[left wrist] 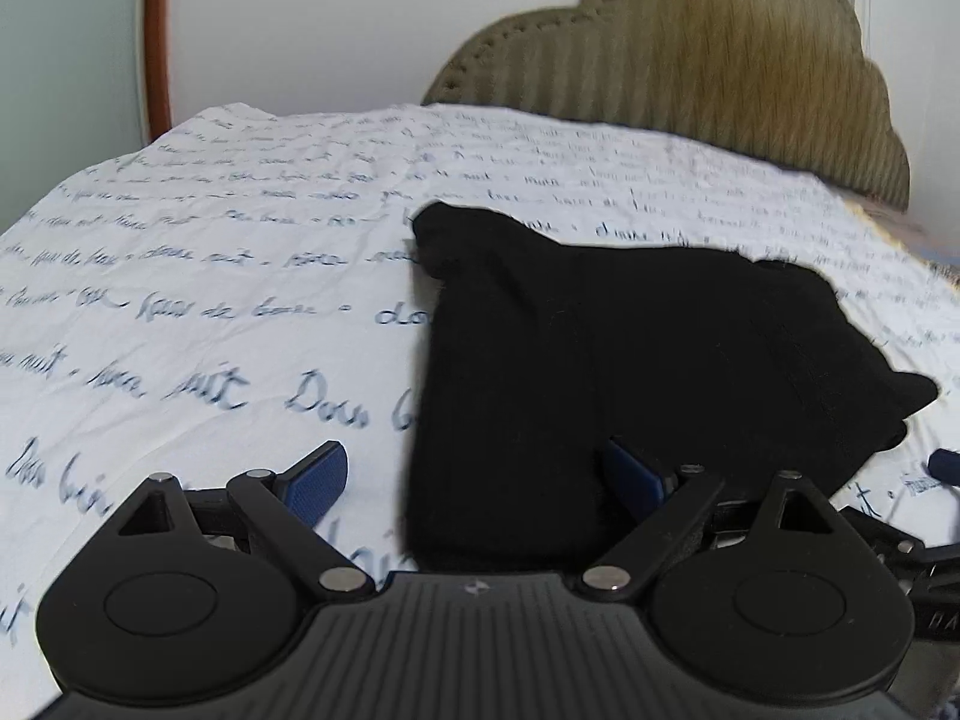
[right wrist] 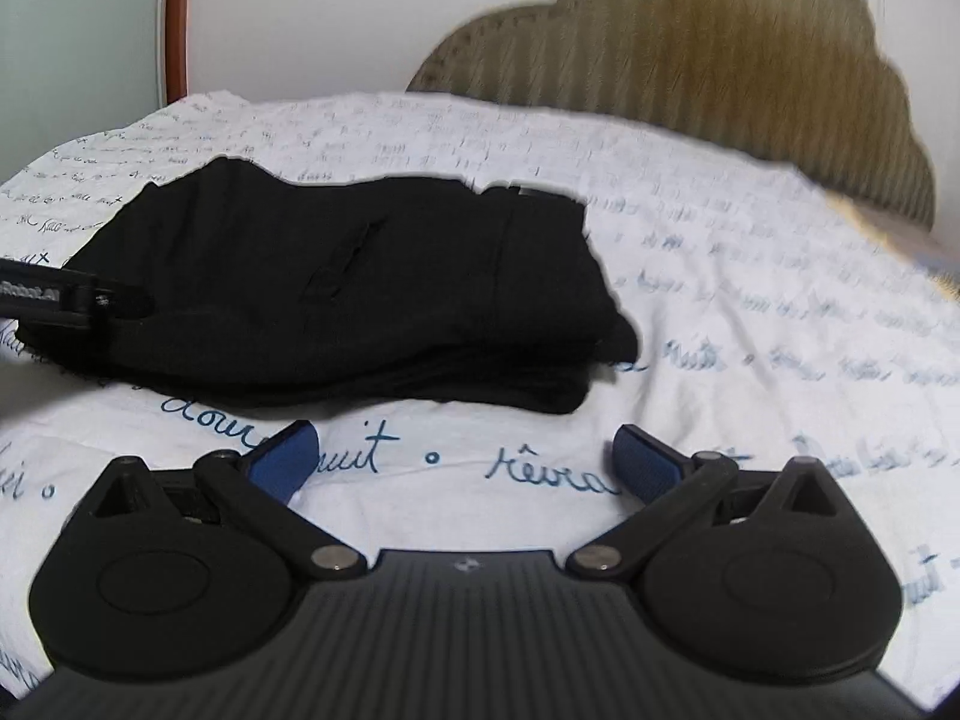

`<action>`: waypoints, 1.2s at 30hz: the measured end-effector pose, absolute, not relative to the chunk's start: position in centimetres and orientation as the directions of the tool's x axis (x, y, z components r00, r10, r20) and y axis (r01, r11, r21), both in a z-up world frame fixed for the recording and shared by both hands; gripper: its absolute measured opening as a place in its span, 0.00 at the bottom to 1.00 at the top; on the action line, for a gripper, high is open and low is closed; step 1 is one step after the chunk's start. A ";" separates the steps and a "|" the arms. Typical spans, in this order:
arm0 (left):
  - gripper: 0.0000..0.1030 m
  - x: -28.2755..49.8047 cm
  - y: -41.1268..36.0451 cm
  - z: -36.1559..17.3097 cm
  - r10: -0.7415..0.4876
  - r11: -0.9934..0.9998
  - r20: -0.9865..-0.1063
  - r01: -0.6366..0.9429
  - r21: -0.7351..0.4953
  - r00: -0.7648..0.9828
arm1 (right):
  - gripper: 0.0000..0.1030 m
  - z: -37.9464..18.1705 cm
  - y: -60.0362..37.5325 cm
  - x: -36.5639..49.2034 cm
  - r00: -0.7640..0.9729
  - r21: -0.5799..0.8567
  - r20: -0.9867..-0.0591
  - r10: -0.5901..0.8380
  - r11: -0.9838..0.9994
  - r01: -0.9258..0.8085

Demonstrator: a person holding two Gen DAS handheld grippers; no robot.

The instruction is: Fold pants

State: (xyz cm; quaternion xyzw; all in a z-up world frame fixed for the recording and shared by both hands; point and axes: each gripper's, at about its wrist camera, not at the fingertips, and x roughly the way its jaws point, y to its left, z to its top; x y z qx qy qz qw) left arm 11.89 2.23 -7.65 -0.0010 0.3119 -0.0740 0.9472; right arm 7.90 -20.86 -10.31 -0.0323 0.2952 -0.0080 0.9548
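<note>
Black pants (left wrist: 630, 360) lie folded in a compact stack on a white bedsheet printed with blue handwriting (left wrist: 210, 300). My left gripper (left wrist: 480, 474) is open and empty, low over the near left edge of the stack, its right finger over the cloth. In the right wrist view the pants (right wrist: 360, 288) lie ahead and to the left. My right gripper (right wrist: 465, 462) is open and empty over bare sheet (right wrist: 750, 330), just short of the stack's near edge. The left gripper's body (right wrist: 66, 297) shows at the stack's left side.
A tan padded headboard (left wrist: 690, 78) stands at the far end of the bed, with a white wall behind. A brown-framed door or panel (left wrist: 156, 30) is at the far left. The bed's right edge (left wrist: 900, 240) drops off at the right.
</note>
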 end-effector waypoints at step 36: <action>0.90 15.0 9.8 -2.2 -0.009 0.990 -0.532 -0.067 -0.123 0.847 | 0.24 -9.1 -2.5 9.1 0.746 -0.463 -0.541 0.388 0.603 -0.649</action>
